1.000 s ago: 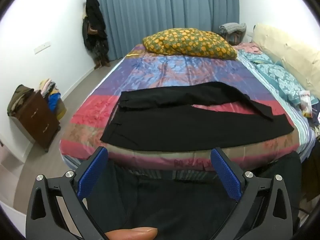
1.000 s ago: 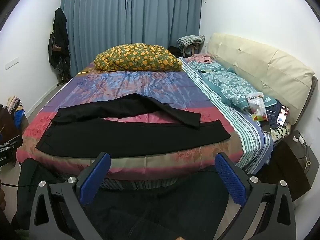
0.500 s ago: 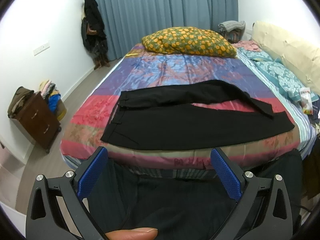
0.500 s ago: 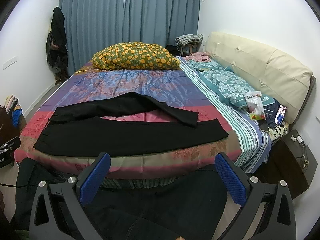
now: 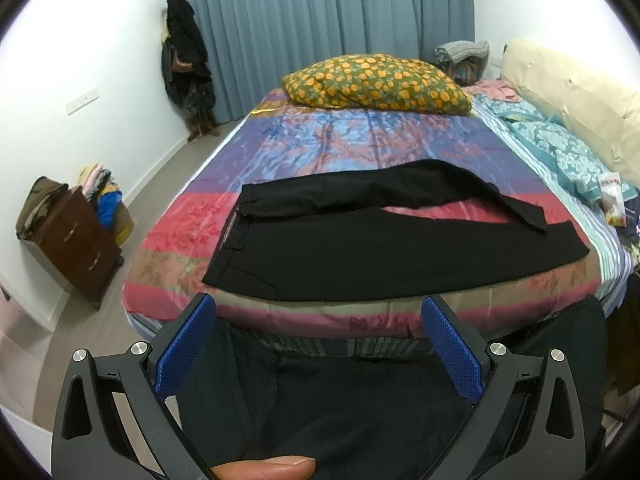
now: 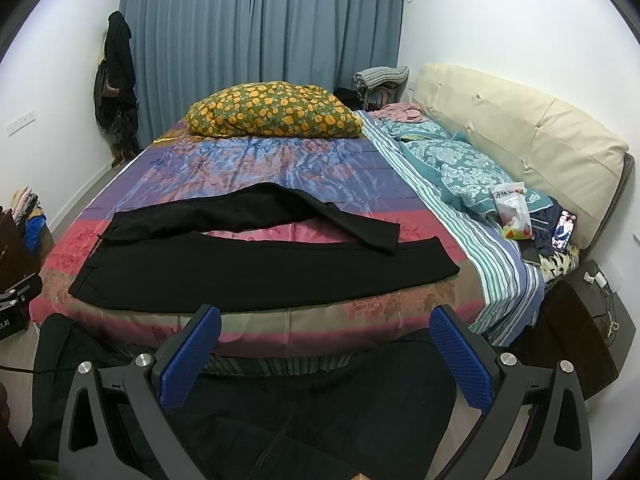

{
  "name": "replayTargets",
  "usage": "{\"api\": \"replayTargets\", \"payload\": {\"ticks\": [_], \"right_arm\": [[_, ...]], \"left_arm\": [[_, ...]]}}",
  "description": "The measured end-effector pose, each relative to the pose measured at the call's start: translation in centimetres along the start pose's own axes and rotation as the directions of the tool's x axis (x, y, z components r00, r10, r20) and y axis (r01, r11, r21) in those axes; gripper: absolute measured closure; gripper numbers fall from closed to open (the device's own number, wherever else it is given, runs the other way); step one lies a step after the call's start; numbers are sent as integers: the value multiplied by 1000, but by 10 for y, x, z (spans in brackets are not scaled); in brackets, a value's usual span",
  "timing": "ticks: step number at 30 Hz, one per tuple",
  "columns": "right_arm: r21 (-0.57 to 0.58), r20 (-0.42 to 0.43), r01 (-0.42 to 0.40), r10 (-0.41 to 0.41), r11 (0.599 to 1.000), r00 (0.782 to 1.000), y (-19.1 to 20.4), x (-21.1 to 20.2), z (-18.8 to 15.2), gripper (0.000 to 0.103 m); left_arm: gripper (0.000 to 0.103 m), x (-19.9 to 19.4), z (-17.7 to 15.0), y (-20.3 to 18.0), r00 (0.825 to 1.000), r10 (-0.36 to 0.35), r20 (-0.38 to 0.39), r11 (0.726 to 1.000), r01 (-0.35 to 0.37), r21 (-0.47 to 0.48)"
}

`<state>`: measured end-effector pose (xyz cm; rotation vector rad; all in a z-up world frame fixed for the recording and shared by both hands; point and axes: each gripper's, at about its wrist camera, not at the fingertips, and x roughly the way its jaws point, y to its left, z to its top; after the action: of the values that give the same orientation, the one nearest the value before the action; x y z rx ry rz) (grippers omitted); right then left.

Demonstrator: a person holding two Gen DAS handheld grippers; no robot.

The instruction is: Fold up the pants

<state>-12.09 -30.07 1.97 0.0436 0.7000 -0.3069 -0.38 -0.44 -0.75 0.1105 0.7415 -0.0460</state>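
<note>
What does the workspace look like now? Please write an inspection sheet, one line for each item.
Surface: bed with shiny patchwork cover in pink, purple and blue; the near part carries the job's thing.
Job's things: black long pants spread flat, waistband to the left, far leg bent and crossing over the near leg's end; not yet folded.
Clutter: yellow-flowered green pillow, teal floral quilt, white snack bag, phone with lit screen.
Grippers: left tool open, empty; right tool open, empty; both short of the bed.
Cables: white charger cable on the dark nightstand.
Surroundings: blue-grey curtains, cream padded headboard.
</note>
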Motion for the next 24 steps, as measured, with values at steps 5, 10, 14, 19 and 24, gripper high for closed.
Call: {"api": "replayTargets", "payload": {"ticks": [5,10,14,19,24], "right_arm": [[-9,14,2,-2,1000,1000,2,-2,1,0],[-4,9,0,0,1000,1000,2,-1,0,0],[-4,8,-2,2,1000,1000,2,0,-1,0],[-12,5,-9,9,1000,1000,5,2,-3,0],[-11,0,-12,12,1000,1000,5,4,-4,0]], "left_arm": [[0,-3,1,-3,1000,-3,8,1000,3,11],[0,-7,2,-5,1000,-4,27,1000,4,31],[0,-7,2,-4,1000,-8,29,999,7,35],[0,-7,0,-6,1000,-4,27,1000,3,27],[0,-5,1,-6,1000,-4,18,1000,4,28]]}}
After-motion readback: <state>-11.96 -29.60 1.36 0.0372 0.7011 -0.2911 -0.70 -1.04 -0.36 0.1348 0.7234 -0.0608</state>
